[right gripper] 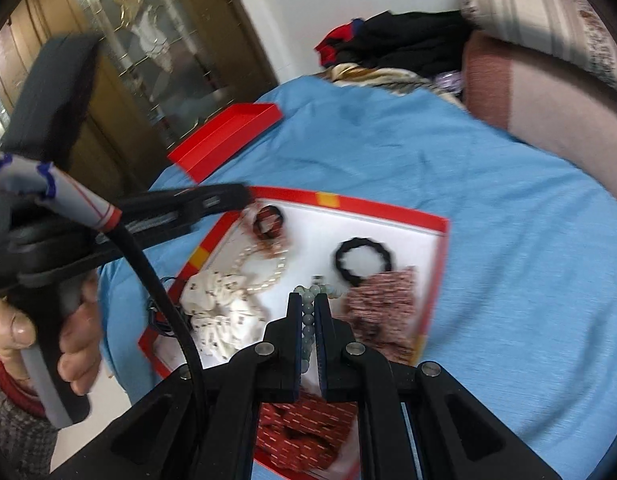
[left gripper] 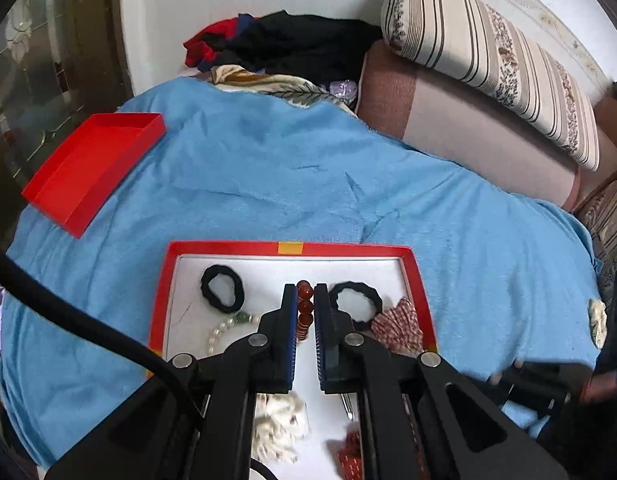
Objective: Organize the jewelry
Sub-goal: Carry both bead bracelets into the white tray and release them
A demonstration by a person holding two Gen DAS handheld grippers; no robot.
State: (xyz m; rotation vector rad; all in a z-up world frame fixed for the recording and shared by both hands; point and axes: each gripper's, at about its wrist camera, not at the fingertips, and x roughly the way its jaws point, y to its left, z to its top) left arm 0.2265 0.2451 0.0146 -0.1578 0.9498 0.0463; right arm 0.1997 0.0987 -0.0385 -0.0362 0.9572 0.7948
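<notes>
Bed with blue blanket (left gripper: 268, 168) carries everything; soft surface, so the red box (left gripper: 416, 280) with the white liner can tip or slide if either arm pushes down on a rim. Its red lid (left gripper: 92, 168) sits well apart at the far left edge of the bed, near the drop-off — a blanket tug could send it off.

Left gripper (left gripper: 305, 296) is over the box middle, fingers nearly closed and pinching the red bead bracelet (left gripper: 304, 308). The grip catches only a few beads; round and slick, so the strand may squirt out or swing on lift.

Right gripper (right gripper: 308, 304) is near the box's front half, fingers closed on the pale green bead bracelet (right gripper: 308, 320). Same slip risk. The right wrist view is motion-blurred, so contact there is hard to confirm.

Both grippers work inside one box, so collision or a cable (right gripper: 156, 280) snag is likely, in my judgement.

Loose neighbours: pearl strand (left gripper: 220, 332), black hair ties (left gripper: 222, 288), checked scrunchie (left gripper: 396, 328), white scrunchie (right gripper: 216, 308). Any could get dragged along.
</notes>
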